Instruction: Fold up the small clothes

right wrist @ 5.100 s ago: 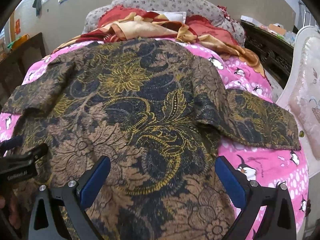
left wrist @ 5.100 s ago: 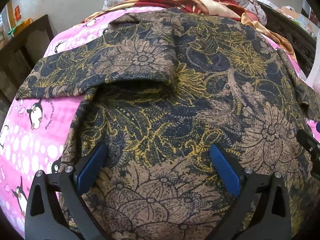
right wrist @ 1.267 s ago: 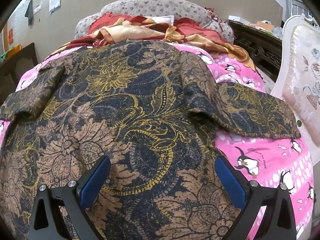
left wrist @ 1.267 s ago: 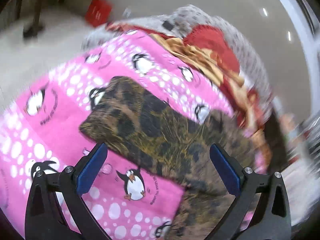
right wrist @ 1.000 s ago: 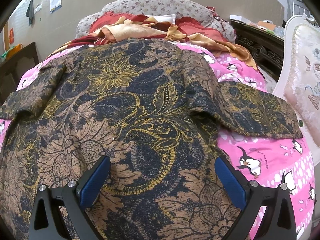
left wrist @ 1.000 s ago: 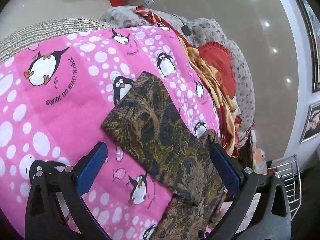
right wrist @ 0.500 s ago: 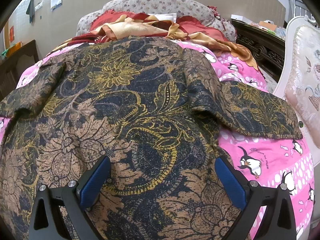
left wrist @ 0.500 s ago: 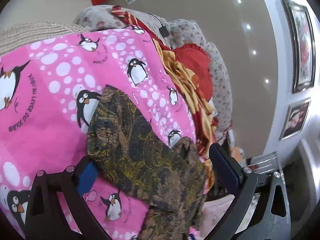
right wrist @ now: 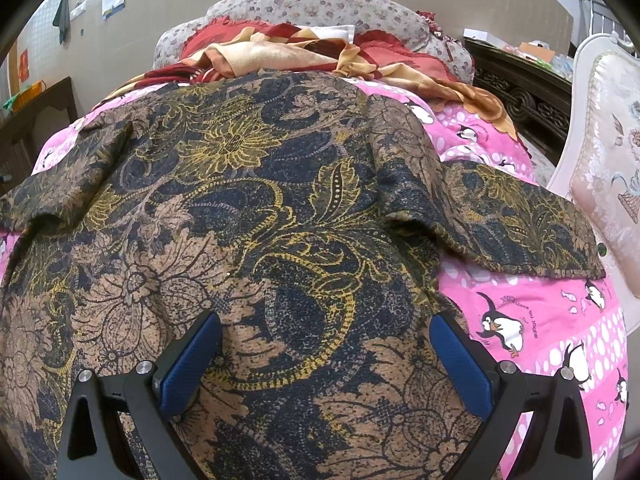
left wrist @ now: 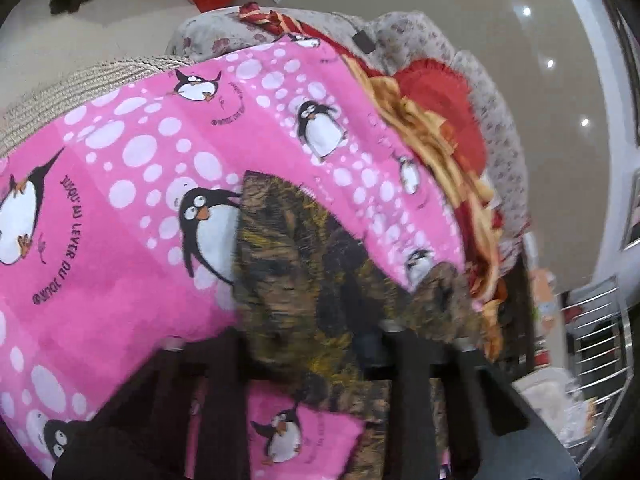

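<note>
A dark shirt (right wrist: 248,208) with a gold and brown flower print lies spread over the pink penguin bedsheet (right wrist: 540,320). My right gripper (right wrist: 324,348) hovers over its lower back, open, blue pads wide apart and nothing between them. The right sleeve (right wrist: 520,224) lies flat toward the chair. In the left wrist view the other sleeve (left wrist: 296,256) stretches over the sheet (left wrist: 120,240). My left gripper (left wrist: 312,356) is blurred; its jaws are closing, with the sleeve's end bunched between them.
Red and gold blankets (right wrist: 288,52) are heaped at the head of the bed against a flowered cushion. A padded cream chair (right wrist: 608,160) stands at the right edge, dark carved furniture (right wrist: 520,92) behind it. A metal rack (left wrist: 592,340) shows beyond the bed.
The left gripper's fingers have come in from wide apart onto the sleeve's end, and its view has slid closer along the sleeve. The right gripper and the shirt body have not moved.
</note>
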The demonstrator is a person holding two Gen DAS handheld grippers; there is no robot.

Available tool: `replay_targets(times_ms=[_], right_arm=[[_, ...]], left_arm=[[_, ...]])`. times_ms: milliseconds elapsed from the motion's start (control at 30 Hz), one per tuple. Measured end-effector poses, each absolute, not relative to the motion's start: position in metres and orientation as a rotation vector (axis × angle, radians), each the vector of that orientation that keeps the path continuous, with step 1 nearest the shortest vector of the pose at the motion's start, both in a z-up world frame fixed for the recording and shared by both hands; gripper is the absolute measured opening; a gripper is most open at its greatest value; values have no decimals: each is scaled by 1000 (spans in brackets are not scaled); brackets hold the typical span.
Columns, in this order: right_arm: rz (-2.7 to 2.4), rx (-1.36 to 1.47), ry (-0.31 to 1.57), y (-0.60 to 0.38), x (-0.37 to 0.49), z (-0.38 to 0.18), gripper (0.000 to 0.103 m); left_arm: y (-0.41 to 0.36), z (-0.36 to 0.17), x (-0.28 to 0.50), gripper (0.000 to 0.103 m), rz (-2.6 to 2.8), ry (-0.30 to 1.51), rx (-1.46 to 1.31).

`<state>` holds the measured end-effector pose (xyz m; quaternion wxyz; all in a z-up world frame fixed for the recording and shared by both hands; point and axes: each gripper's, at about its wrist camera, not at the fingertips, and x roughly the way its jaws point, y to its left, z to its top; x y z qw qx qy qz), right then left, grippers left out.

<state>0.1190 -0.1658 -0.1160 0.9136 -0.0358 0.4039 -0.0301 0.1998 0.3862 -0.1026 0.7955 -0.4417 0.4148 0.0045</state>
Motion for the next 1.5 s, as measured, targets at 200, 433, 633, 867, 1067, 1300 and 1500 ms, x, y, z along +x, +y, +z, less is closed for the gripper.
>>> replay_targets(times_ms=[200,433,633,867,1067,1300,1500], right_arm=[[-62,-73,831,-166,119,-116,103],[-61,-73,831,-166,119,-116,103],[-60,-70,832,-167,119,-116,103],[-60,-70,832,-167,119,-116,103],[-55,-52,832,-169,119,-116,103],[-57,-64,834,-167,119,-116,103],[-56,-37,828,-172,117,-115,103]], left_arm=[[389,-71,190,2,82,829,-818],[418,7,167,2,135,667,-715],[456,74,142,2,216,485,-691],[430,95,151,2,151,441,-614],[415,129,155,2,219,373,-558],[353,132,180,2,-14,423,-477],[220,75,229,2,-226,559,-418]])
